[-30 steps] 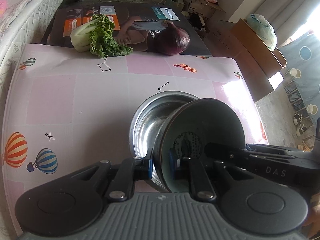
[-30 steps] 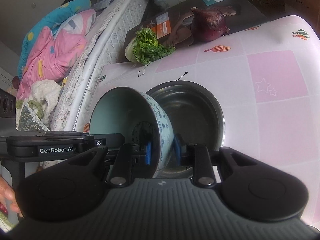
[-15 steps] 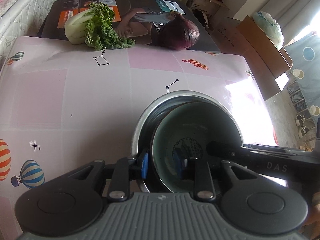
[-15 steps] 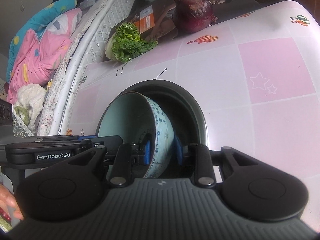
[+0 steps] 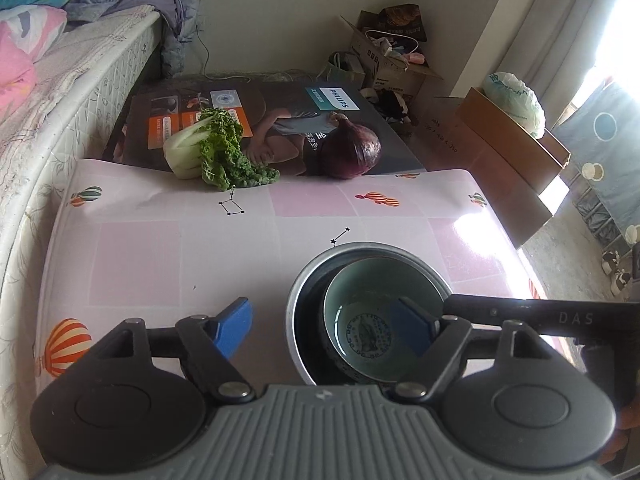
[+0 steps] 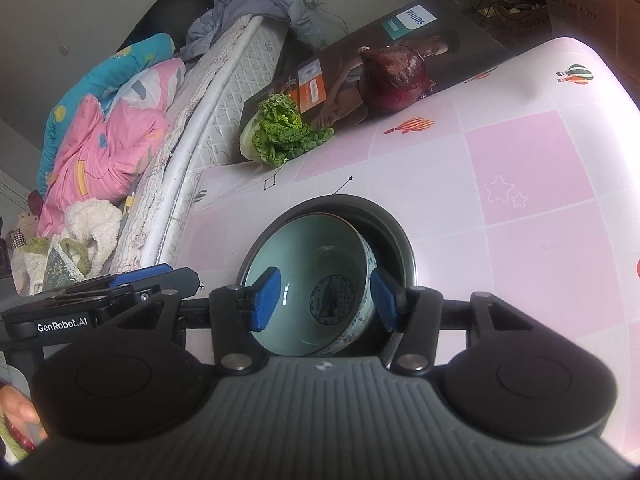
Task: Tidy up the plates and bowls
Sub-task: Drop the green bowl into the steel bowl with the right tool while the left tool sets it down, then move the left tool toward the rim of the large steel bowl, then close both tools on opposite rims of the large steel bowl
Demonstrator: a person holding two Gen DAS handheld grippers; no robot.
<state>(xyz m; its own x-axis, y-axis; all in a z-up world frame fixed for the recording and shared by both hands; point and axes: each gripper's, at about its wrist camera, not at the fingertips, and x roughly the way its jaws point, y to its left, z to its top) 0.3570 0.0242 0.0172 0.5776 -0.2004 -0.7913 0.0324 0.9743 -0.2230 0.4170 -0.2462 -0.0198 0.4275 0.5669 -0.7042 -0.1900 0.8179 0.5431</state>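
Landmark is the steel bowl [image 5: 298,312], sitting on the pink tablecloth [image 5: 160,248] toward my near side.

Far left of the steel bowl: the mattress edge [image 5: 60,112] with pink and blue bedding [image 6: 104,128] piled on it. Left and behind the steel bowl, at the cloth's far edge, a leafy green cabbage [image 5: 212,152] lies on a dark Philips box [image 5: 280,120]. Directly behind the steel bowl, further back, a red onion [image 5: 352,152] on the same box.

My left gripper [image 5: 324,328] hovers at the steel bowl's near side, tongs spread wide, holding nothing: one blue pad [image 5: 232,330] is over bare cloth left of the steel bowl, the other over the bowls.

Inside the steel bowl sits the ceramic bowl [image 5: 360,292], pale green inside with a dark round emblem at its bottom, blue pattern outside. It rests upright but leaning a little, shifted toward the steel bowl's right wall in the left wrist view.

My right gripper [image 6: 326,298] is just above the steel bowl [image 6: 396,232], tongs spread. Its fingers [image 6: 266,300] straddle the right wall of the ceramic bowl [image 6: 316,248], one pad inside, one outside; I cannot tell if either touches it.

Right of the steel bowl: bare pink squares with star prints, sun glare, and cardboard boxes [image 5: 512,152] on the floor beyond.
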